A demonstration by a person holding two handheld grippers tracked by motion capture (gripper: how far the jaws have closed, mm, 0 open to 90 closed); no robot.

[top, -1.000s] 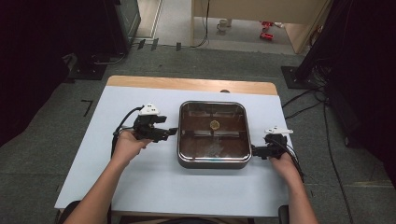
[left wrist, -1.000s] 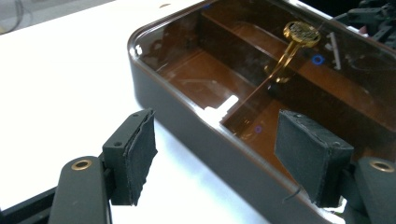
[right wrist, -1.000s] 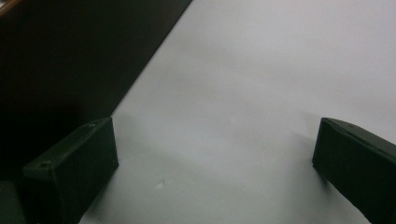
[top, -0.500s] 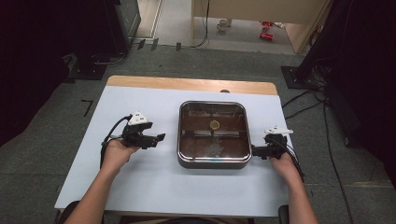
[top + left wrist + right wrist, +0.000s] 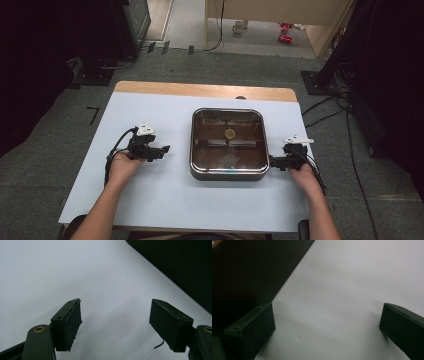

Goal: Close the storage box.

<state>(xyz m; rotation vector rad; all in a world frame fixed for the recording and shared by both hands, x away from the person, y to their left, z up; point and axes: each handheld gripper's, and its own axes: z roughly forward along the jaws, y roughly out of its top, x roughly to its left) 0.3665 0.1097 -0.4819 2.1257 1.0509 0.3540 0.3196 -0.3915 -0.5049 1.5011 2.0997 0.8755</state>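
Pan (image 5: 227, 172), unlabelled, between open tongs

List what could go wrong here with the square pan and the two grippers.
The right gripper sits open beside the square pan; a stray push could slide the pan across the smooth white table. The left gripper, open and apart from the pan, trails a cable that may snag.

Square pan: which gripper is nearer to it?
Right. The right gripper sits almost against the square pan's right edge; the left gripper is off its left side, a clear gap between.
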